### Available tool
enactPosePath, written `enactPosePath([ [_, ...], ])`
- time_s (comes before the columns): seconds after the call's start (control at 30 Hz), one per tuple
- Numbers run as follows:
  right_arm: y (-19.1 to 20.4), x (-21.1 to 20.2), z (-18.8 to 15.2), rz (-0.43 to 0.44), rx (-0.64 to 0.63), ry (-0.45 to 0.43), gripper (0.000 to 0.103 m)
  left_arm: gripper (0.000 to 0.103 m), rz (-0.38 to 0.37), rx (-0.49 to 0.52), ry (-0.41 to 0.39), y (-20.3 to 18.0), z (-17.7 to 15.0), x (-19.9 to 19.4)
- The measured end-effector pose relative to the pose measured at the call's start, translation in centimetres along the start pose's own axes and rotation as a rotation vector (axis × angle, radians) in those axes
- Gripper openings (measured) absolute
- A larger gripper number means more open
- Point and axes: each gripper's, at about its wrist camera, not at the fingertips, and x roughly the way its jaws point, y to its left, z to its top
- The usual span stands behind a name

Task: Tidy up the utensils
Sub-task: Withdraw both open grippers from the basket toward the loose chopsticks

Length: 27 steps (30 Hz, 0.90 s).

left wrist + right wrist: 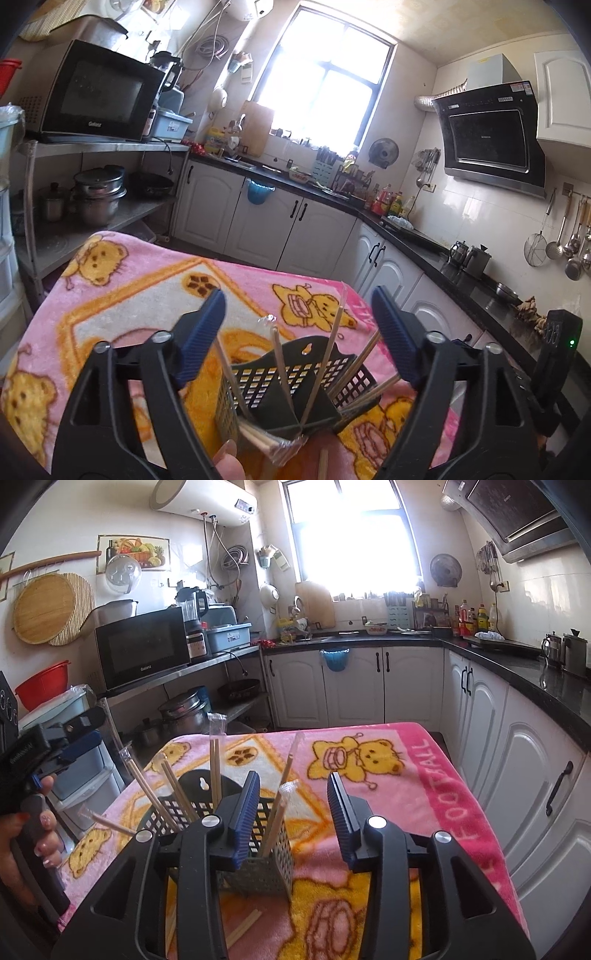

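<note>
We hold both tongs over a pink blanket printed with yellow bears; along its far right edge, beyond our right tongs, we read "FOOTBALL" in pale letters. Our right tongs stand partly spread with nothing between the blue pads. Just left of and beneath their left pad sits the utensil holder, a dark perforated plastic basket with compartments, standing on the blanket. Several wooden chopsticks lean out of it at different angles, some with clear plastic wrap at their tips; two more chopsticks lie flat on the blanket below the holder, under the tongs.

Our left tongs are spread wide, gripping nothing. The holder lies directly between and below the two blue pads, its chopsticks fanning up into the gap without touching either pad. A wrapped bundle of chopsticks sits at the near edge, by a fingertip.

Far beyond the left tongs, up and to the left, a black microwave reads "Galanz" on its door. In the right view a hand with painted nails grips the left tongs' handle.
</note>
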Motion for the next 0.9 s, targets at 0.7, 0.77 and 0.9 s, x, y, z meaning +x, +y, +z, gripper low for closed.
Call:
enactPosePath([
  [0.7,1.5,-2.8,-1.9,0.034,-0.025,0.017,0.054,0.093,0.012,-0.057,0.009,1.7,-2.0,-5.0],
  [0.77,1.7,-3.0,-2.1,0.040,-0.032,0.022,0.054,0.093,0.012,-0.060,0.013,1.8,-2.3,-5.4],
  [0.9,2.4,-3.5,-2.7,0.047,-0.059,0.032,0.054,0.093,0.016,-0.059,0.024,1.9,-3.0,-6.0],
])
